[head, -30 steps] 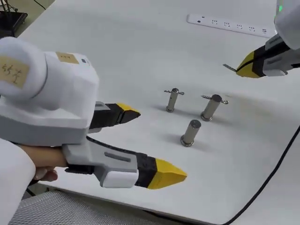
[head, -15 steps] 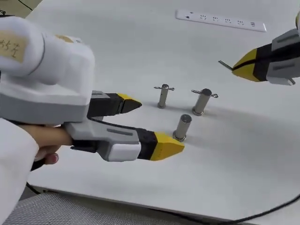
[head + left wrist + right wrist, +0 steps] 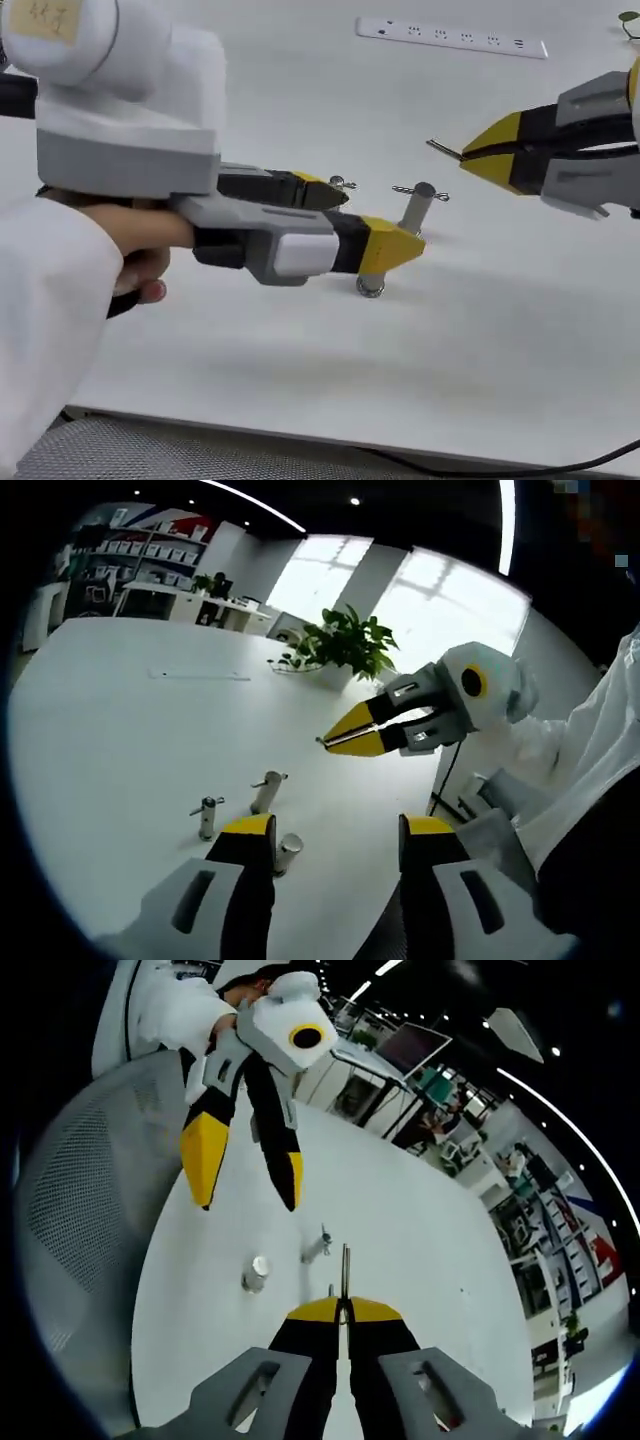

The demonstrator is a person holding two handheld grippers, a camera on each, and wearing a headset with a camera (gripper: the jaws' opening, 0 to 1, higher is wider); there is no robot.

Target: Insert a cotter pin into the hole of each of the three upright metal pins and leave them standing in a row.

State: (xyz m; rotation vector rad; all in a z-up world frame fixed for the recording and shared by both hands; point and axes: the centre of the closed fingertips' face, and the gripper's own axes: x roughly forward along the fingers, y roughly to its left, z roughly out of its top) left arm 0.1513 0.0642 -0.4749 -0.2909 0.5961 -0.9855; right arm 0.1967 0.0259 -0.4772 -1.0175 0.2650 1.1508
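Head view shows the left gripper (image 3: 365, 218) low over the table (image 3: 300, 350) with its jaws open. The nearer jaw covers most of the bare metal pin (image 3: 370, 287), so only its foot is seen. In the left gripper view this pin appears in the gap between the jaws, close to the jaw at 9 o'clock, but whether the jaws are really around it cannot be told. The first fitted pin (image 3: 207, 815) and the second fitted pin (image 3: 265, 792) stand just beyond it, toward 11 o'clock, each with a cotter through its top. The right gripper (image 3: 465, 158) hangs at 3 o'clock of the pins, apart from them, its jaws closed on the last cotter pin (image 3: 443, 151), which sticks out forward. The step in hand seems to be the third insertion. The next move probably calls for the left jaws to close on the bare pin's shaft below the hole and keep it upright, while the right gripper brings the cotter tip level with the hole and pushes straight. Room is good at 3 o'clock, where the table is open, and the power strip (image 3: 450, 38) lies far off at 12 o'clock. The table edge at 6 o'clock is not far from the bare pin, and the fitted pins stand close behind it, so a wide swing could knock them.
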